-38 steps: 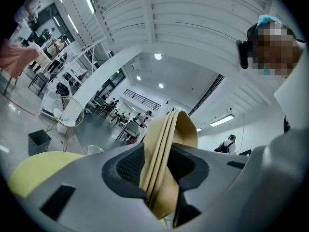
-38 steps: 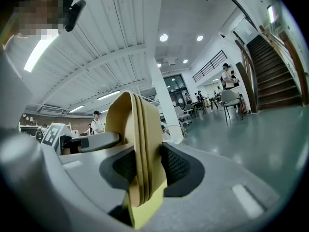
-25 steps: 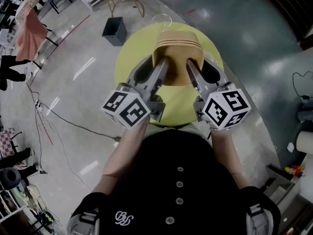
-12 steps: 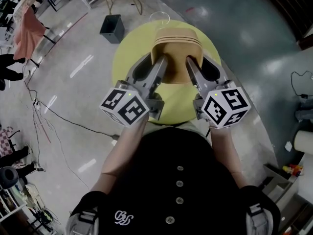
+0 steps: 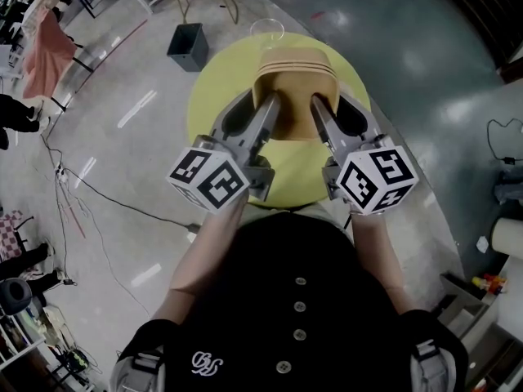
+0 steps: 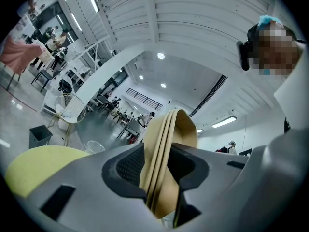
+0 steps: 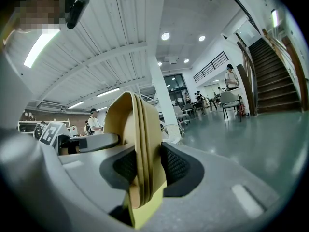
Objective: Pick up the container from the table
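Change over the last second: none of consequence. Both grippers hold station and their jaw gaps are unaltered; the container [image 5: 296, 76] keeps its place between them, apart from a small drift of the whole scene in the head view. Implication: the gripping step appears complete; the lift is either paused or not yet begun; no view settles whether the base has left the table [image 5: 214, 88].

Tool state: the left gripper [image 5: 257, 109] is clamped on the container's left wall; the right gripper [image 5: 334, 109] is clamped on its right wall. In each gripper view the wall stands edge-on between the ribbed pads [image 6: 126, 166], pressed from both sides.

Location: over the far half of the round yellow table, nearer its far edge than its near edge.

Appearance: tan and card-like; rectangular with chamfered corners; open at the top. The rim shows several parallel bands, possibly nested layers. The walls look thin; excess squeeze would likely buckle them.
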Tool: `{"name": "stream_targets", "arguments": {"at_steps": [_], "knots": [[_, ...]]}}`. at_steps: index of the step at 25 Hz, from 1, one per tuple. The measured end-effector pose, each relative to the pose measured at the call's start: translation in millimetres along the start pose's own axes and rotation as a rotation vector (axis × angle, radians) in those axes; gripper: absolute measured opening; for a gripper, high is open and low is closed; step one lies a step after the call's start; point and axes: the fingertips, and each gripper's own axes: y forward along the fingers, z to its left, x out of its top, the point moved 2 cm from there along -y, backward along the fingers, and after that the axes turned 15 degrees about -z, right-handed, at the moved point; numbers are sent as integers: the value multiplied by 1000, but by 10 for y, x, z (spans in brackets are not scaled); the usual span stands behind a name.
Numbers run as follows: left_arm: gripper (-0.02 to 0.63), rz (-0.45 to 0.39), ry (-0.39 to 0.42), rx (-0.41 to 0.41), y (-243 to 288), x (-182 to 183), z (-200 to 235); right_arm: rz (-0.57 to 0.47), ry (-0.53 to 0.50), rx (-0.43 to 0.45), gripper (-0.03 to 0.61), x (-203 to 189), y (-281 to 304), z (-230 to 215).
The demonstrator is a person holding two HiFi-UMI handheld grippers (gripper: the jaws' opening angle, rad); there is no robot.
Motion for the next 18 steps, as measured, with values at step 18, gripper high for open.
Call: {"name": "stream_targets", "arguments": {"at_steps": [18], "knots": [[129, 32, -22, 18, -32, -77, 27, 29, 4, -20, 104, -92, -30, -25]]}}
